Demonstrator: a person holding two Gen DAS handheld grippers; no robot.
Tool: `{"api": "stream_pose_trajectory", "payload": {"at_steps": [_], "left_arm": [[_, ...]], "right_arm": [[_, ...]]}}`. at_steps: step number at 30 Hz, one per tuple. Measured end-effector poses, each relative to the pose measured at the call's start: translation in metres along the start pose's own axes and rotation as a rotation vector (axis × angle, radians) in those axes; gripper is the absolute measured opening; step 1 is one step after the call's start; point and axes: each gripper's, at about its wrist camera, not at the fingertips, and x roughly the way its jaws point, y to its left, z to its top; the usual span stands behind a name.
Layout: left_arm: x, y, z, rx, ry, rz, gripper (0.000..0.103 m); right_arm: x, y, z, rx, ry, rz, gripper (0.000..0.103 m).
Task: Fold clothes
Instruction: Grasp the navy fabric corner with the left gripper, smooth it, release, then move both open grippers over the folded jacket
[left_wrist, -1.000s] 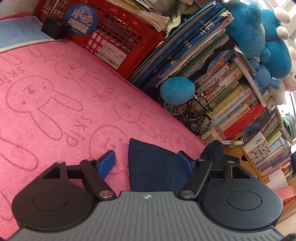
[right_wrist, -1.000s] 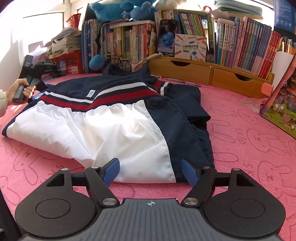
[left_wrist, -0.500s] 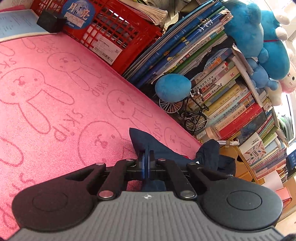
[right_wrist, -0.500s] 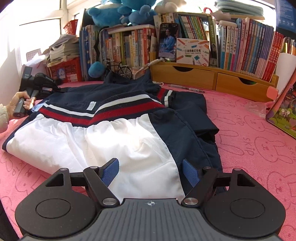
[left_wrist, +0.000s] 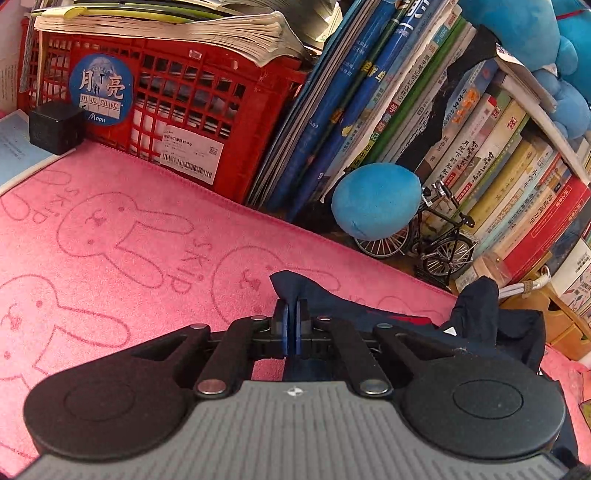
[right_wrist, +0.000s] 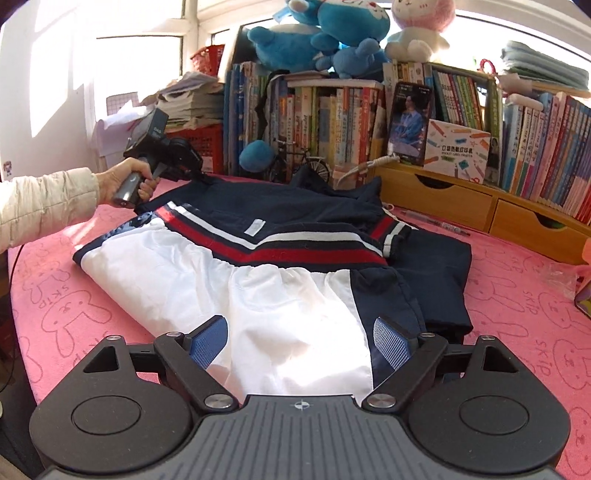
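A navy, white and red-striped jacket lies spread on the pink rabbit-print cloth. My left gripper is shut on the jacket's navy corner and holds it a little above the cloth. In the right wrist view the left gripper shows at the jacket's far left corner, held by a hand. My right gripper is open, its blue pads either side of the white hem at the jacket's near edge.
A red crate with papers, leaning books, a blue plush and a toy bicycle line the back edge. Wooden drawers and more books stand at the right. A black cube sits far left.
My left gripper shut on the navy corner and lifted it towards the back. My right gripper moved forward over the white hem and stayed open.
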Motion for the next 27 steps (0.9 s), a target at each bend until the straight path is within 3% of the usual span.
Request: {"api": "stream_pose_trajectory", "payload": {"at_steps": [3, 8, 12, 15, 21, 27], "left_arm": [[-0.020, 0.007, -0.006, 0.027, -0.007, -0.011, 0.031], [-0.091, 0.014, -0.031, 0.138, -0.068, -0.021, 0.042], [-0.147, 0.011, -0.069, 0.219, -0.077, -0.186, 0.074], [-0.159, -0.013, -0.093, 0.288, -0.050, -0.313, 0.101], [-0.121, -0.060, -0.121, 0.424, 0.067, -0.296, 0.103], [-0.107, -0.076, -0.146, 0.580, 0.056, -0.193, 0.103]], "right_arm": [[-0.001, -0.020, -0.011, 0.113, 0.008, -0.008, 0.087], [-0.006, -0.027, -0.022, 0.122, -0.013, -0.023, 0.087], [0.004, -0.023, -0.010, 0.054, -0.040, -0.028, 0.087], [0.027, -0.024, 0.008, -0.020, -0.059, -0.033, 0.087], [0.090, -0.031, 0.034, -0.064, -0.004, -0.031, 0.087], [0.116, -0.037, 0.026, -0.022, 0.017, -0.017, 0.087]]}}
